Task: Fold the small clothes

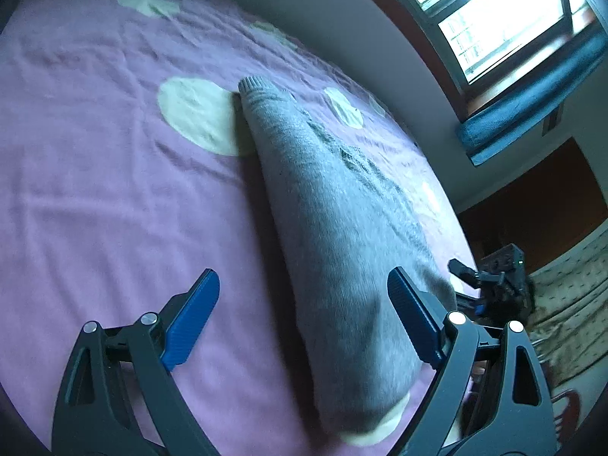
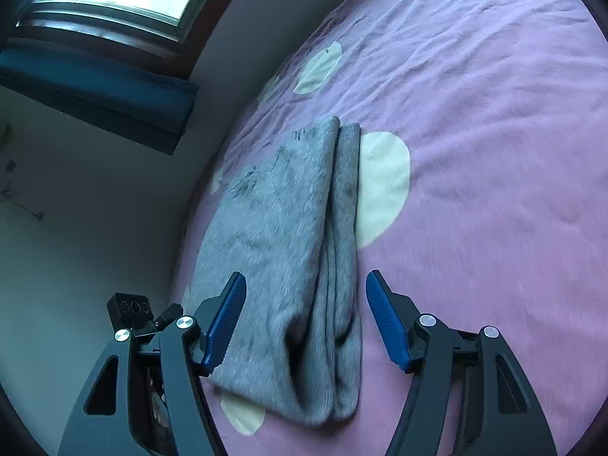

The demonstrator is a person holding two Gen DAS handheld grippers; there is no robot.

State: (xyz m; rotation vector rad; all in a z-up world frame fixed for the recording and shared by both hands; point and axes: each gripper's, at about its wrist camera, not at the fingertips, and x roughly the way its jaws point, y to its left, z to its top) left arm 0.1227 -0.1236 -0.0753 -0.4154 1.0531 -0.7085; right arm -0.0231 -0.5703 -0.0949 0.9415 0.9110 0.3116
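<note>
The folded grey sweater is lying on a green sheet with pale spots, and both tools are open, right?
Not quite: the sheet is pink, not green, as the right wrist view shows. The folded grey sweater does lie on it, and the left tool and right tool are both open.

A grey knitted garment [image 2: 288,266], folded lengthwise into a long narrow strip, lies flat on the pink bedsheet [image 2: 494,152].
</note>
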